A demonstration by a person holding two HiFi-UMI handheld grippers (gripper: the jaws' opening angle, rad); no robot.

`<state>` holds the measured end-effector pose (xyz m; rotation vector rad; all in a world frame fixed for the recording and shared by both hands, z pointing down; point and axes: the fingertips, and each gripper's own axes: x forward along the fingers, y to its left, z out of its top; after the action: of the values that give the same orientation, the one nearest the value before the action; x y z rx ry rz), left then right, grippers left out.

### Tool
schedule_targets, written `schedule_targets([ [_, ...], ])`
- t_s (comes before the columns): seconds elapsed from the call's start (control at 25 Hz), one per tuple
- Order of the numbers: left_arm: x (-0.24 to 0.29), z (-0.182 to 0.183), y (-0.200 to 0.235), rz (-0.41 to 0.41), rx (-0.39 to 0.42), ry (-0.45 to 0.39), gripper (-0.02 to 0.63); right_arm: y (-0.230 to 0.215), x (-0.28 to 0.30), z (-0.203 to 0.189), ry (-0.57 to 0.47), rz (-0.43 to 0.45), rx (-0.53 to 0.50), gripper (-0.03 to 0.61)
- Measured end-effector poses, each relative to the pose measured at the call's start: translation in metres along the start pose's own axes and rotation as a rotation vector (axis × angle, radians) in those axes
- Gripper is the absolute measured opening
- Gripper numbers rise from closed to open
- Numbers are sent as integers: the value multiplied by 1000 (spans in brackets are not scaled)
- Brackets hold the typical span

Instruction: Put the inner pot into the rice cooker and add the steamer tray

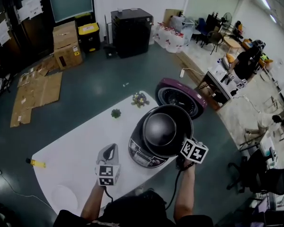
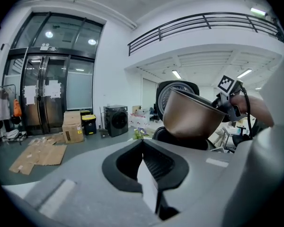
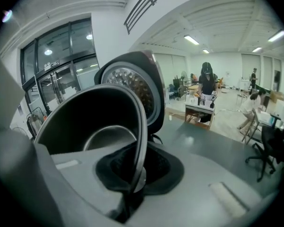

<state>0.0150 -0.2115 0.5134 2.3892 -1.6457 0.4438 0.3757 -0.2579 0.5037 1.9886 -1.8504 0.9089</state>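
White surface (image 1: 75, 150) bears the open rice cooker (image 1: 142, 156). The right gripper (image 3: 132, 178) pinches the inner pot (image 3: 85, 122) by its rim, tilted just above the well. The left gripper (image 2: 149, 174) has its jaws pressed together, empty.

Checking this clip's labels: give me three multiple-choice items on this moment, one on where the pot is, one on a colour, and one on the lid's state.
1. Where is the pot relative to the cooker?
A. Seated fully in it
B. Held over it
C. Upside down beside it

2. What colour is the outside of the lid?
A. Purple
B. Yellow
C. White

3. The lid is:
A. Shut
B. Taken off
C. Open

Answers:
1. B: the right gripper clamps the pot's rim and holds the pot tilted above the cooker.
2. A: the head view shows a purple shell.
3. C: the lid stands raised behind the cooker.
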Motion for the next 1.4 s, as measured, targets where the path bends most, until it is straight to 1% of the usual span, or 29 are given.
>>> schedule_targets([
  [0.08, 5, -5, 1, 6, -10, 18, 11, -1, 12, -5, 27, 3, -4, 12],
  [0.24, 13, -9, 3, 22, 0, 39, 11, -1, 34, -16, 81, 4, -28, 12],
  [0.4, 19, -16, 5, 27, -8, 59, 11, 0, 51, -29, 129, -3, -42, 12],
  [0.64, 22, -25, 6, 34, -20, 79, 11, -7, 61, -45, 188, -18, -25, 12],
  [0.76, 25, -32, 4, 29, -25, 97, 11, -8, 64, -53, 217, -28, -45, 12],
  [0.96, 30, -31, 1, 14, -23, 96, 11, -8, 73, -62, 255, -39, -65, 14],
  [1.08, 32, -39, 0, 15, -33, 112, 11, -9, 77, -65, 275, -45, -75, 14],
  [1.24, 34, -41, -2, 13, -23, 120, 11, -9, 82, -68, 299, -57, -84, 14],
  [1.4, 33, -41, -2, 13, -21, 123, 11, -8, 85, -69, 316, -79, -129, 17],
])
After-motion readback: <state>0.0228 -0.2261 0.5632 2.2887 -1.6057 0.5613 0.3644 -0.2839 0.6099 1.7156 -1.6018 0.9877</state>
